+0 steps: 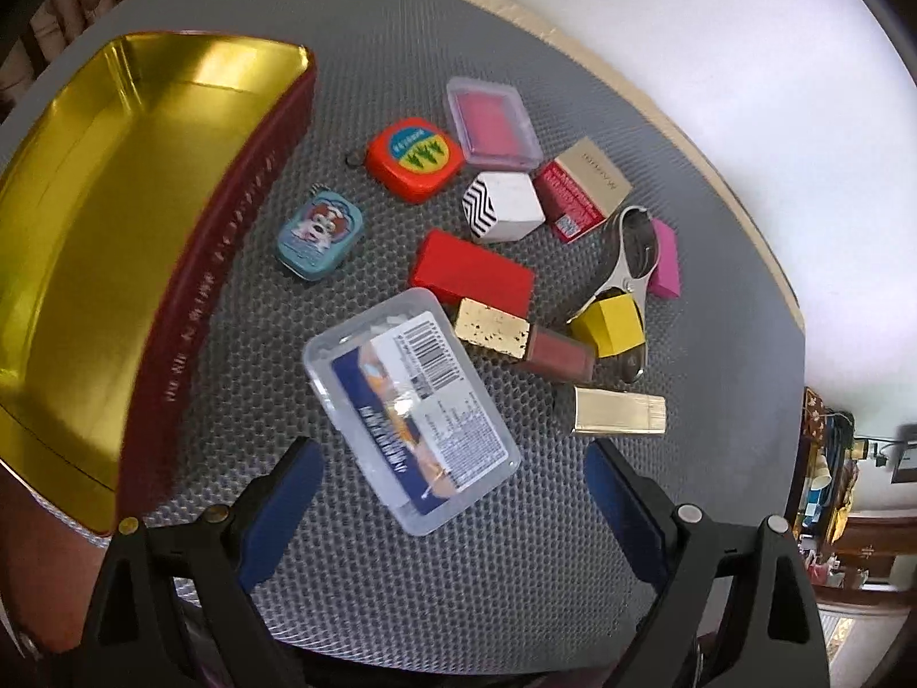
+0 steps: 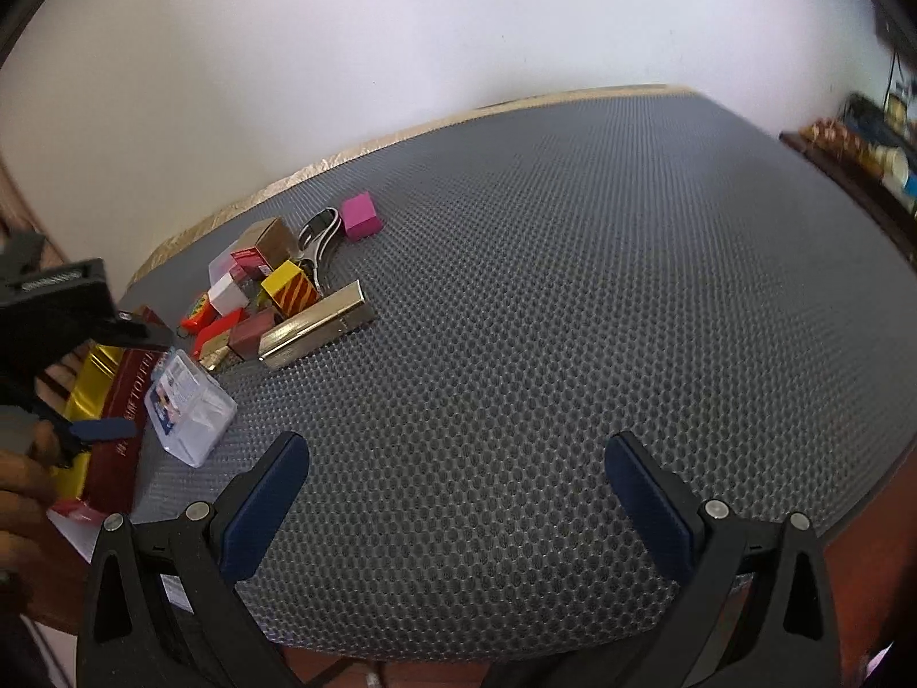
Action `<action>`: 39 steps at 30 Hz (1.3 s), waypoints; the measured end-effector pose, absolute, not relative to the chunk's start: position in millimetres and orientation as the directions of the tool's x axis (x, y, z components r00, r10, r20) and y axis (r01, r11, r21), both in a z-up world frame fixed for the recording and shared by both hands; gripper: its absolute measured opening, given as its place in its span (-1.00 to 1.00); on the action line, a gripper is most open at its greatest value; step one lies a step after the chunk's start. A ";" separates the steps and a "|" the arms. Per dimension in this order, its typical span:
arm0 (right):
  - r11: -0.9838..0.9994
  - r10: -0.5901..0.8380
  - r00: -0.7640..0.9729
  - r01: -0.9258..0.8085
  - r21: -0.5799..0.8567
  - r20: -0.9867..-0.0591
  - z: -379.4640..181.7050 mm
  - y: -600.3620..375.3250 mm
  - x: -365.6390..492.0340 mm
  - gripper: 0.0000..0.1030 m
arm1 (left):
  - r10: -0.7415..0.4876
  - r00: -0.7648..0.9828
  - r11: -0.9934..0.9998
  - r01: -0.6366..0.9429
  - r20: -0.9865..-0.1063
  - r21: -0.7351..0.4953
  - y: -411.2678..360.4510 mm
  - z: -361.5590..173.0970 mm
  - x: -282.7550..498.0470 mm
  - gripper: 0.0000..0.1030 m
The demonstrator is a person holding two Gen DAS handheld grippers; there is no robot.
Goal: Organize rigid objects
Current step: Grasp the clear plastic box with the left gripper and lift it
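A gold-lined red tin (image 1: 114, 218) lies open at the left of a grey mat. Small items are scattered to its right: a clear plastic box with a barcode label (image 1: 410, 410), a red block (image 1: 471, 275), an orange tape measure (image 1: 414, 159), a blue dog tin (image 1: 319, 238), a zigzag cube (image 1: 501, 206), a yellow cube (image 1: 610, 324) and a gold case (image 1: 619, 411). My left gripper (image 1: 453, 493) is open, its jaws on either side of the clear box's near end. My right gripper (image 2: 455, 493) is open above bare mat, well to the right of the pile (image 2: 286, 298).
The mat ends at a tan table edge (image 1: 659, 114) by a white wall. A pink-lidded clear case (image 1: 493, 120), a pink block (image 1: 665, 258), metal clippers (image 1: 627, 252) and a lip gloss (image 1: 524, 338) also lie in the pile. A cluttered shelf (image 2: 859, 143) stands far right.
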State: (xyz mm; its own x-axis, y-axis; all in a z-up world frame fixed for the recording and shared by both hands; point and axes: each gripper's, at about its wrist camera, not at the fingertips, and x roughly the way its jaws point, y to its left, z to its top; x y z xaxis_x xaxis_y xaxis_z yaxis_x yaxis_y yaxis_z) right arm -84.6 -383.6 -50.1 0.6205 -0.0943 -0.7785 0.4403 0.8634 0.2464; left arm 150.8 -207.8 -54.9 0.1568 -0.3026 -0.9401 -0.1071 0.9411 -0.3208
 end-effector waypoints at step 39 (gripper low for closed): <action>0.952 0.173 0.578 -0.305 -0.015 -0.798 -18.5 -354.0 -1.5 0.98 | -0.303 0.275 0.949 0.170 -0.912 -0.264 -189.0 -17.3 98.5 0.31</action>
State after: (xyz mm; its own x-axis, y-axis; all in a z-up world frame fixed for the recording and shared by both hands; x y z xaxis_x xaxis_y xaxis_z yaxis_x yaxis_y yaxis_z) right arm -1.5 -354.0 -18.5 0.5777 0.1726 -0.7978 -0.3053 0.9521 -0.0151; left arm 98.5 -189.0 -17.3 0.2755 -0.3033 -0.9122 0.1704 0.9493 -0.2641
